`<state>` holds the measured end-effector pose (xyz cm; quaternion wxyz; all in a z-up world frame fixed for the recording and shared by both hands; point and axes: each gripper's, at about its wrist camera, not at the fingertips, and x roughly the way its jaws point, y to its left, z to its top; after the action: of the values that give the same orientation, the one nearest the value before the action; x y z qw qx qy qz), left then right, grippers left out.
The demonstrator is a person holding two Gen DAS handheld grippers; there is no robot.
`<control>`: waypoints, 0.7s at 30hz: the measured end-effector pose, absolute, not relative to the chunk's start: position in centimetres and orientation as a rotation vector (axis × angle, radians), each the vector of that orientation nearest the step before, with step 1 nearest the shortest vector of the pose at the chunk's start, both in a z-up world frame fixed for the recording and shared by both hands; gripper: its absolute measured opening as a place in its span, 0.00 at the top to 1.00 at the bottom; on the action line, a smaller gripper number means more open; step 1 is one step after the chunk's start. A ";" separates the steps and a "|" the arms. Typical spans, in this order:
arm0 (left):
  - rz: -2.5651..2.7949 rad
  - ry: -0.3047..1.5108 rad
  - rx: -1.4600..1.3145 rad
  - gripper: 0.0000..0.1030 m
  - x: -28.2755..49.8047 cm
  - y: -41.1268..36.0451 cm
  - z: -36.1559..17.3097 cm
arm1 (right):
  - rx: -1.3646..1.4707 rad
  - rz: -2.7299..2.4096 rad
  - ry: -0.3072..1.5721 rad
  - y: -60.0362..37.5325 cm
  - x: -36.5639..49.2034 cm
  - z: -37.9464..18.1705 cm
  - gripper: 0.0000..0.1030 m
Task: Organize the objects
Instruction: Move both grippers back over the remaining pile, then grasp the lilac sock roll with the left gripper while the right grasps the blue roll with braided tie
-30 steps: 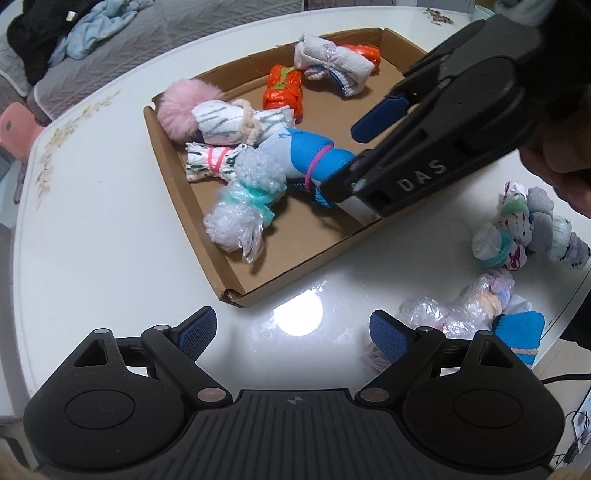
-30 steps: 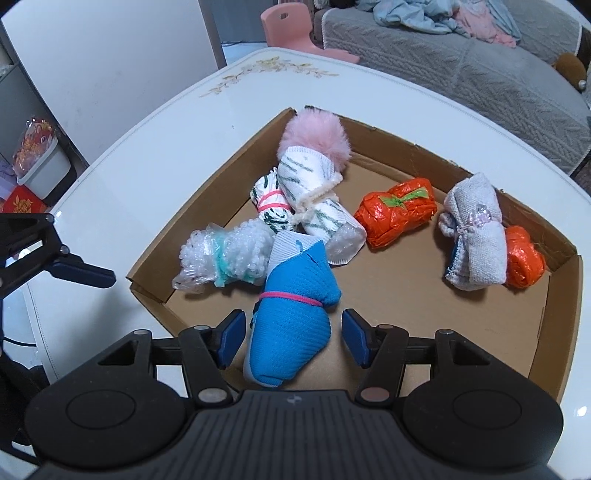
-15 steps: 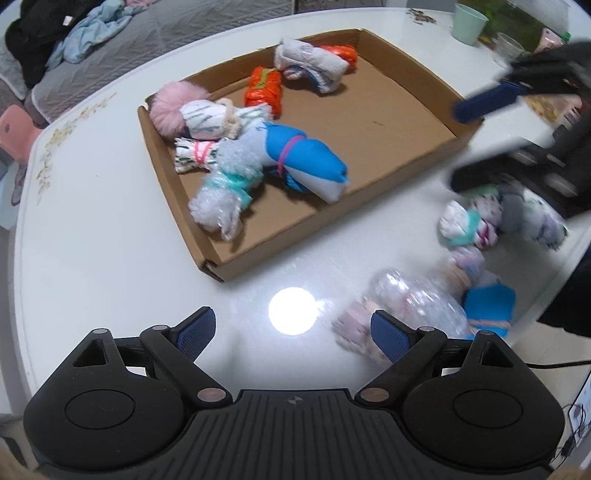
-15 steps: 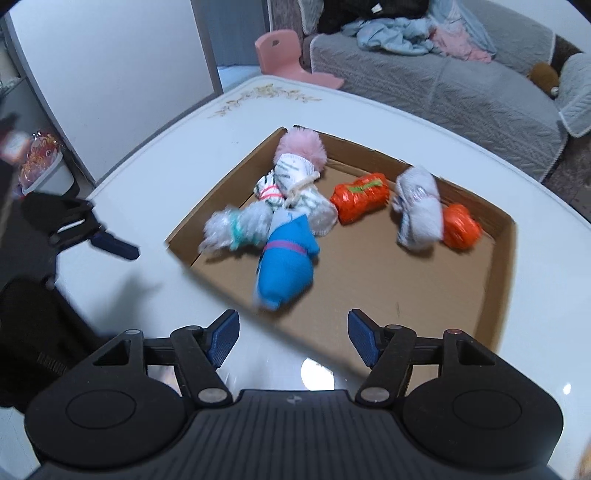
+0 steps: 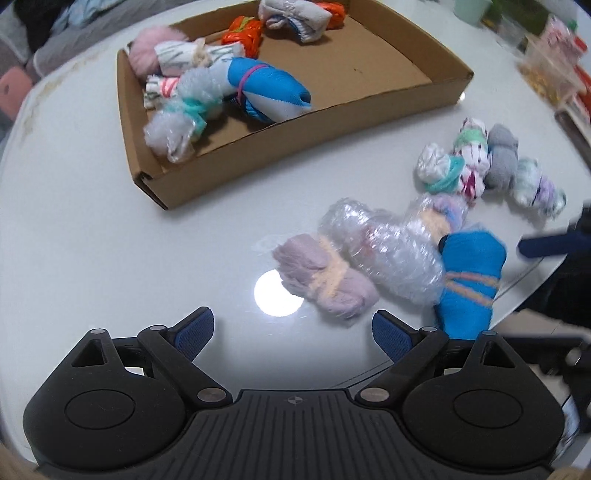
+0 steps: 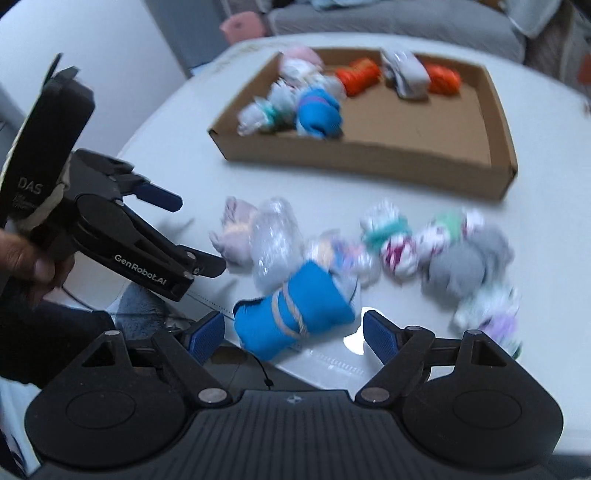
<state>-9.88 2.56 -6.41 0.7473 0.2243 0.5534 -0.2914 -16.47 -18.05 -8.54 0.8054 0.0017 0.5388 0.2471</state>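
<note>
Opening right gripper [image 6: 293, 334] jaws, nothing held.

Glossy white table [image 5: 110, 258], matt brown cardboard box [image 5: 332, 122], soft cloth rolls [image 5: 325, 280], crinkly clear plastic wrap [image 5: 391, 254]

Our left gripper [image 5: 293, 328] hangs wide open over the white table [image 5: 92, 236], nothing between its blue pads. Beyond it sits the cardboard tray [image 5: 369, 122], where a blue sock roll [image 5: 273, 83] and an orange bundle [image 5: 243, 35] lie. Nearer than the tray, a bubble-wrapped bundle [image 5: 391, 251] touches a lilac sock roll [image 5: 325, 280].
</note>
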 end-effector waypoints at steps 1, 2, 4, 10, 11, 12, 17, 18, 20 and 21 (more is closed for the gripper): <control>-0.638 1.213 0.476 0.08 -9.9 2.5 -6.5 | 0.036 0.520 1.158 -18.0 -16.4 -8.7 0.23; -0.637 1.209 0.474 0.08 -9.9 2.3 -6.6 | 0.036 0.520 1.158 -18.0 -16.4 -8.7 0.23; -0.621 1.183 0.495 0.08 -9.9 2.0 -6.8 | 0.052 0.469 1.151 -17.0 -15.9 -9.3 0.23; -0.560 1.172 0.487 0.06 -8.7 2.2 -8.0 | 0.072 0.394 1.175 -16.3 -15.3 -11.7 0.26; -0.556 1.180 0.479 0.06 -8.5 2.4 -8.0 | 0.076 0.391 1.175 -16.6 -15.4 -11.9 0.27; -0.548 1.187 0.480 0.06 -8.5 2.6 -7.9 | 0.076 0.391 1.175 -16.6 -15.4 -11.9 0.28; -0.528 1.224 0.440 0.06 -8.2 4.3 -7.5 | 0.060 0.365 1.170 -17.5 -15.8 -11.8 0.29; -0.531 1.231 0.411 0.06 -8.2 4.4 -7.4 | 0.064 0.331 1.169 -18.3 -16.1 -11.6 0.29; -0.538 1.239 0.359 0.05 -8.2 4.5 -7.2 | 0.101 0.312 1.168 -19.2 -16.2 -11.4 0.29; -0.537 1.240 0.345 0.05 -8.2 4.3 -7.2 | 0.113 0.308 1.163 -19.4 -16.3 -11.3 0.29</control>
<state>-8.23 4.30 -7.20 0.7665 0.1591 0.5711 -0.2472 -16.31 -19.41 -11.28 0.8229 0.0531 0.5468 0.1450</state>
